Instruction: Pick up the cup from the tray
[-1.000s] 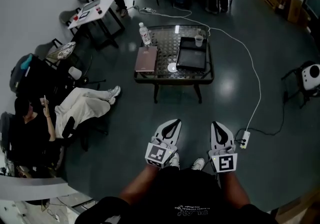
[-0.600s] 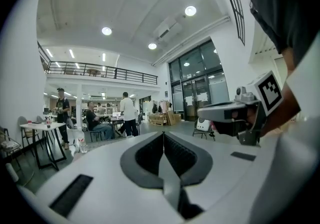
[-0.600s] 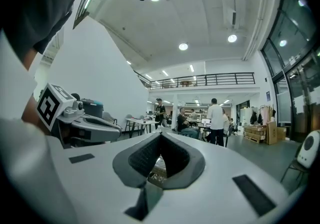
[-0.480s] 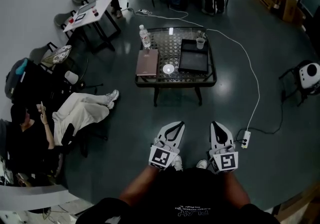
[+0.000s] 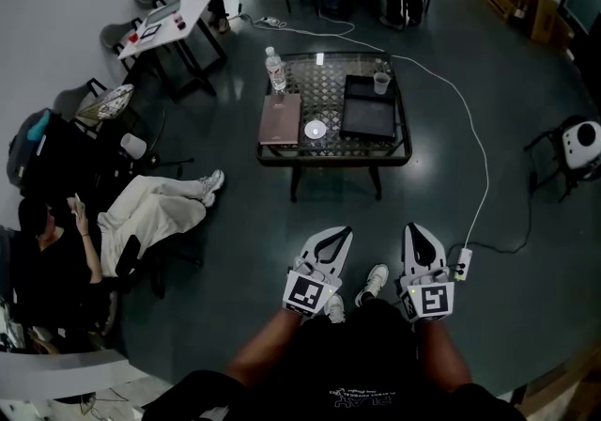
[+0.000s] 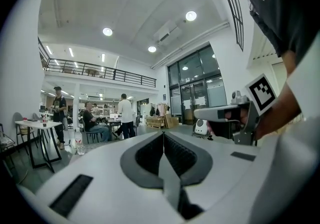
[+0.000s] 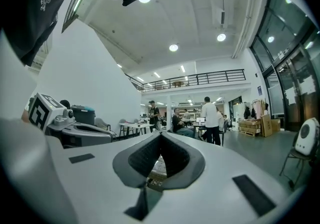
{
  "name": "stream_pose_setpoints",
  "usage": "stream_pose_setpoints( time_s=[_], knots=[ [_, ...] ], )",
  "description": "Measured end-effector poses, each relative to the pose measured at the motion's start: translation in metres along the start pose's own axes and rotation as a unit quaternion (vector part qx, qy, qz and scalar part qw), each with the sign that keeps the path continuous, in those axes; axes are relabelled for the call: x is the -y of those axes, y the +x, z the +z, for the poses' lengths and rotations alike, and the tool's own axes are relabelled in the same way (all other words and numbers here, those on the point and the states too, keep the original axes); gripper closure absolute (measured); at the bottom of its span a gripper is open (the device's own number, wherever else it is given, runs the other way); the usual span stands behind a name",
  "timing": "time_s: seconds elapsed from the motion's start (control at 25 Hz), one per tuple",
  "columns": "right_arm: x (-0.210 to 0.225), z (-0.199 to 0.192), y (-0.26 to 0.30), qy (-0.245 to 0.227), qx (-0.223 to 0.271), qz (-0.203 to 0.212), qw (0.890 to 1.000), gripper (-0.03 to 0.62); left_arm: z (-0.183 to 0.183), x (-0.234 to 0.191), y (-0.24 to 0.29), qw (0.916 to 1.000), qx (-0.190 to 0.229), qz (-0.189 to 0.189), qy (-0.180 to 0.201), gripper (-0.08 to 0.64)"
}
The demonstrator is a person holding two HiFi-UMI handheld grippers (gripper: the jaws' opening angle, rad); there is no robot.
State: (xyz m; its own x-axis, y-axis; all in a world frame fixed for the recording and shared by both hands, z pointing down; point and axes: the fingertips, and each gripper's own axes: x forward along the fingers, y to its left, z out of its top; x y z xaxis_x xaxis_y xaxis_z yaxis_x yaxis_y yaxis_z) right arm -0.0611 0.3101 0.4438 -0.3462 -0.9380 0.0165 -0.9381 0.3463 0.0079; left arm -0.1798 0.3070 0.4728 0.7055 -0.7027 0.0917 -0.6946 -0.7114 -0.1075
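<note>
A clear cup stands at the far right corner of a black tray on a glass-topped low table, well ahead of me across the floor. Both grippers are held level at waist height, far short of the table. My left gripper is shut with nothing in it, and its fingers meet along one line. My right gripper is also shut and empty, its tips touching. In the left gripper view the right gripper shows alongside.
On the table also lie a pinkish book, a water bottle and a small white disc. A white cable runs to a power strip at my right. A seated person and chairs are at left.
The view has shifted slightly toward the table. Both grippers have drifted a little to the right, still shut. A shoe now shows between them.
</note>
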Motion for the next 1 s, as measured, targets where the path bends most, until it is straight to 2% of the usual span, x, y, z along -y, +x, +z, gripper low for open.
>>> stream_pose_setpoints(
  time_s=[0.08, 0.2, 0.4, 0.6, 0.8, 1.0],
  knots=[
    [0.005, -0.001, 0.002, -0.004, -0.006, -0.001, 1.000, 0.584, -0.001, 0.000, 0.005, 1.0000, -0.001, 0.003, -0.001, 0.548],
    [0.014, -0.002, 0.008, 0.005, 0.017, 0.007, 1.000, 0.584, 0.002, -0.003, 0.016, 0.9999, -0.001, 0.009, 0.012, 0.548],
    [0.029, 0.001, 0.026, 0.002, 0.026, 0.015, 1.000, 0.584, 0.008, -0.009, 0.039, 0.9998, 0.016, 0.013, 0.002, 0.548],
    [0.052, -0.003, 0.048, -0.013, -0.008, 0.027, 1.000, 0.584, 0.009, -0.019, 0.072, 0.9996, 0.010, 0.024, 0.000, 0.548],
    [0.072, -0.005, 0.070, -0.007, -0.006, 0.043, 0.999, 0.584, 0.009, -0.031, 0.103, 0.9991, -0.004, 0.041, 0.002, 0.548],
    [0.084, -0.012, 0.083, -0.007, -0.013, 0.062, 0.998, 0.584, 0.007, -0.033, 0.129, 0.9991, -0.010, 0.037, 0.015, 0.548]
  ],
)
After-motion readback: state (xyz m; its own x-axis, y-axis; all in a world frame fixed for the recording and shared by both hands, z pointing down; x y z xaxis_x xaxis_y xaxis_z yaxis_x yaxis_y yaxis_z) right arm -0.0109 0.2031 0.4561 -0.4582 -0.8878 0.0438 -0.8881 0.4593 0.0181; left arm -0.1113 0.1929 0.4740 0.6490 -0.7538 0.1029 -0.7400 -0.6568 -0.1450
